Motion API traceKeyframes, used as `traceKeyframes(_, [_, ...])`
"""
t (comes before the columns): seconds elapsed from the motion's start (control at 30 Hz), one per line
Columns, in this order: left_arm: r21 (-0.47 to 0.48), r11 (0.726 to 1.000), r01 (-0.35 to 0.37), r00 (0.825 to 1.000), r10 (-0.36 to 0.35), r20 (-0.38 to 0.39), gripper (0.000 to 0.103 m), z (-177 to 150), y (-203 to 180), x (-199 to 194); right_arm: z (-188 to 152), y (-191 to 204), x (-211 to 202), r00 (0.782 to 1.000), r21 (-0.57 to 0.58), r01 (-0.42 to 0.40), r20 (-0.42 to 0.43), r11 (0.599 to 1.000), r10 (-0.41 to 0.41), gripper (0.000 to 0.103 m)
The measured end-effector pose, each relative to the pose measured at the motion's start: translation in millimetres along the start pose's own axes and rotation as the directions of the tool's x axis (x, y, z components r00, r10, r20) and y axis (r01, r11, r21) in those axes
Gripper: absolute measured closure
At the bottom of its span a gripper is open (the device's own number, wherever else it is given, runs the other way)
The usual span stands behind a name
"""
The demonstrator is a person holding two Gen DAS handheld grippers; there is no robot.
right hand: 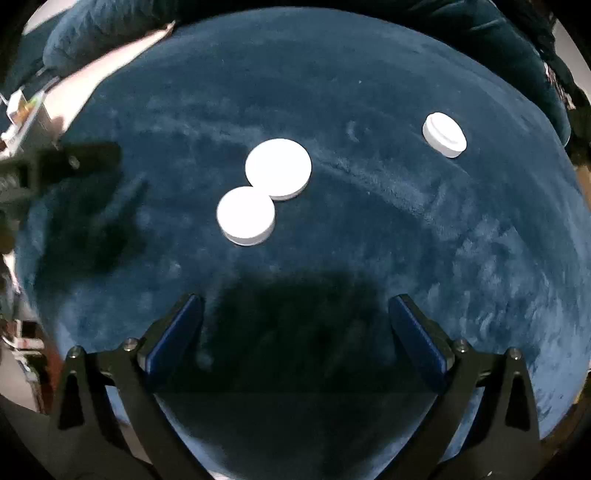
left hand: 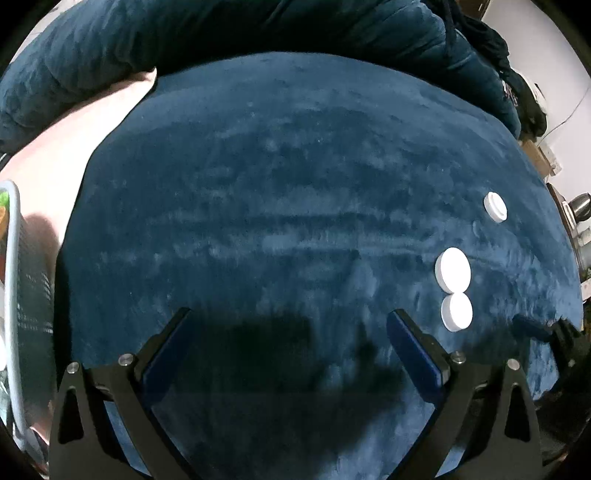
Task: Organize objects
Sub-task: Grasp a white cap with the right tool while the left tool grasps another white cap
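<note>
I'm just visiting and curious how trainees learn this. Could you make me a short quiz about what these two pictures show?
1. How many white discs lie on the blue cloth?
2. True or false: the ridged disc touches the other two.
3. The right gripper is: A open and empty, B shut on a disc.

Key: 1. Three: the near disc, the larger disc and the ridged one. 2. False; it lies apart. 3. A.

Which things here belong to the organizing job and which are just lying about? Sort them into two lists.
Belongs to the job:
- nearest white disc, touching the next one
- larger white disc
- ridged white disc, lying apart
- right gripper, open
- left gripper, open

Just lying about:
- blue blanket under the discs
- basket at the left edge
- crumpled dark bedding behind
</note>
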State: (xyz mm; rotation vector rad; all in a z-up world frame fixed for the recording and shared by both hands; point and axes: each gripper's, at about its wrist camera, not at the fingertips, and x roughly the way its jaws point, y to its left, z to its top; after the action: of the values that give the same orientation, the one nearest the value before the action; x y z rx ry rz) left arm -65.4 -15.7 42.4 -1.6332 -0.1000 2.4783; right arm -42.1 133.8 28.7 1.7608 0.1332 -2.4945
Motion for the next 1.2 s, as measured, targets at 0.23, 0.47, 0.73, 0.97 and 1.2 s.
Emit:
traceKeyframes(0.23, [-0.009, 1.000, -0.014, 1.000, 0.014, 0.011, 0.001, -5.0, 8.8, -3.8, 26.3, -16.7, -13.8, 0.986, 0.129, -0.129, 0.127, 0.983, 0.112, 0.001])
traceKeyframes(0.47, [-0.032, 0.999, -0.006, 1.000, 0.007, 0.028, 0.001, -4.6, 17.2, -6.3, 31.4, 5.5, 14.8, 0.985, -0.002, -0.167, 0.032, 0.986, 0.167, 0.071])
traceKeyframes(0.73, [0.179, 0.981, 0.073, 0.995, -0.084, 0.053, 0.002, 5.5, -57.2, 4.9, 4.7, -52.0, -30.3, 0.988, 0.219, -0.140, 0.088, 0.966, 0.123, 0.071])
traceKeyframes(0.97, [0.359, 0.930, 0.084, 0.993, -0.108, 0.049, 0.019, 9.6, -128.0, 40.9, -22.2, -108.3, -42.3, 0.977, 0.499, -0.206, 0.154, 0.842, 0.147, 0.070])
traceKeyframes(1.2, [0.311, 0.941, 0.129, 0.985, -0.157, 0.065, 0.062, 10.5, -114.0, 31.9, -25.6, -106.3, -44.8, 0.977, 0.476, -0.204, 0.161, 0.855, 0.143, 0.070])
